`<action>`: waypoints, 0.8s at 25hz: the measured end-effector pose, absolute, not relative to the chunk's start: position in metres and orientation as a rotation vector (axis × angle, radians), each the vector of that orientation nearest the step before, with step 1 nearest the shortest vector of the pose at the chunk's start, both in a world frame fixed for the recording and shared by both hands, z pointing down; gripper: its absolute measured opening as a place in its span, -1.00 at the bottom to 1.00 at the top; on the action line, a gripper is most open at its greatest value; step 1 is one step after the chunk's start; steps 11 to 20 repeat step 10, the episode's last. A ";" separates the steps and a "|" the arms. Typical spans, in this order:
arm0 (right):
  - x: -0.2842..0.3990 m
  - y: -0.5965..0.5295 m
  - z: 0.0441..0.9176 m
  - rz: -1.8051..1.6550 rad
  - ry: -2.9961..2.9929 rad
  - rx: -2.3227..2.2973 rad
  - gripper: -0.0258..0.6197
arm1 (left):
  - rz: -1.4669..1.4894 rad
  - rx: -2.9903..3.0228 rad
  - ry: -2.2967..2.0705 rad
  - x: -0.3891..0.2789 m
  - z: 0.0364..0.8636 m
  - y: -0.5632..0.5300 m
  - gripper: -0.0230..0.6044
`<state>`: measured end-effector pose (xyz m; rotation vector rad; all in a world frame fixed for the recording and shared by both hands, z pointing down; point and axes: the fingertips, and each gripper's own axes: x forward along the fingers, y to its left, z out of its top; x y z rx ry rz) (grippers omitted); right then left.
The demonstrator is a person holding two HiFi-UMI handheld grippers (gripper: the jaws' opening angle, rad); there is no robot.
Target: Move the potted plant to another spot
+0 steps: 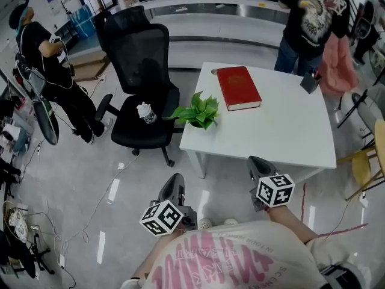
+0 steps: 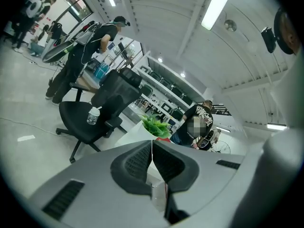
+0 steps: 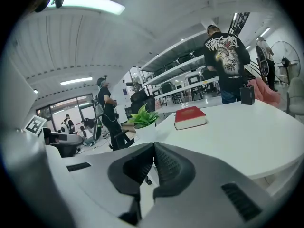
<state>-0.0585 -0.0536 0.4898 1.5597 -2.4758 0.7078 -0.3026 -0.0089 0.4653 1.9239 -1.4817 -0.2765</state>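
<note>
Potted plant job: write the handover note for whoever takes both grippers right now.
Left gripper: shut, empty, well short of the plant.
Right gripper: shut, empty, near the table's front edge.
Green leafy plant in its white pot: stands at the edge of the white square table, on the side by the black office chair, apart from the red hardcover book.
Done: nothing; plant untouched.
Left: open a gripper, grasp the pot, set it down elsewhere.

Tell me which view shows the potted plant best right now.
Head view: the potted plant sits unobstructed at the white table's left edge, near the red book. Right gripper view shows its leaves and white pot side-on, small, above the right tool. Left gripper view shows only leaves behind the left tool.
</note>
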 end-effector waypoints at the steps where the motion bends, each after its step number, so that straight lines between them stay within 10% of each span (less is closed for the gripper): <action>1: -0.059 -0.054 0.489 0.708 -2.473 1.564 -0.89 | -0.280 1.924 -1.484 -0.305 0.463 -0.010 -0.85; 20: -0.048 -0.053 0.491 0.711 -2.458 1.597 -0.89 | -0.282 1.931 -1.471 -0.299 0.464 -0.010 -0.85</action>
